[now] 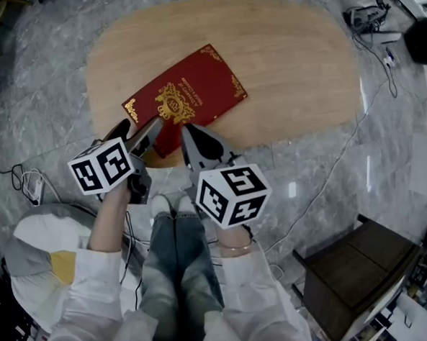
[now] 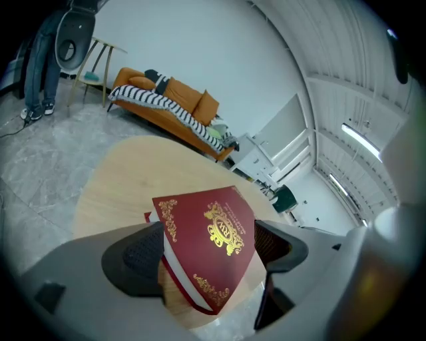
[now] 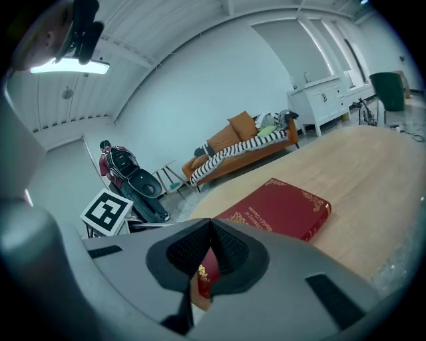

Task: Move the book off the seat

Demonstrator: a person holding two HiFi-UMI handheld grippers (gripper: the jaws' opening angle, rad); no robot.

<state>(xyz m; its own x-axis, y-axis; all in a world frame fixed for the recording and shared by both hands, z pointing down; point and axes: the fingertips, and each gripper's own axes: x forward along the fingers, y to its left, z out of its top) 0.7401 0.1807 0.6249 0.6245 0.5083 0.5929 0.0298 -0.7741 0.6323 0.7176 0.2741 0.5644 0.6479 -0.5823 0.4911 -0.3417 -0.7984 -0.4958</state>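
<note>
- Book (image 1: 187,96) placement first: the red volume with gold ornament is lying closed and flat on the oval wooden table (image 1: 286,61), gold crest facing up.
- It is sitting at the table's near side, turned at a slant, with its near corner reaching the rim and seeming to poke just past it.
- We are holding the left gripper (image 1: 139,129) at that near corner, pointing it downward at a slant.
- Its tongs are standing spread wide. In the left gripper view the book is filling the gap between them, and the dark pads are sitting at either side without pressing on the cover.
- We are keeping the right gripper (image 1: 186,135) just beside the left one, aiming at the same near edge of the book.
- Its tongs are pressed together with nothing between the pads. In the right gripper view a sliver of red cover is showing beyond them.
- Each marker cube (image 1: 101,166) is riding on its gripper, above our white sleeves (image 1: 97,267).
- We are standing on the grey marbled floor (image 1: 49,75), where thin cables are trailing around the table.
- An orange sofa (image 2: 166,96) with a striped throw is showing beyond the table in both gripper views.
</note>
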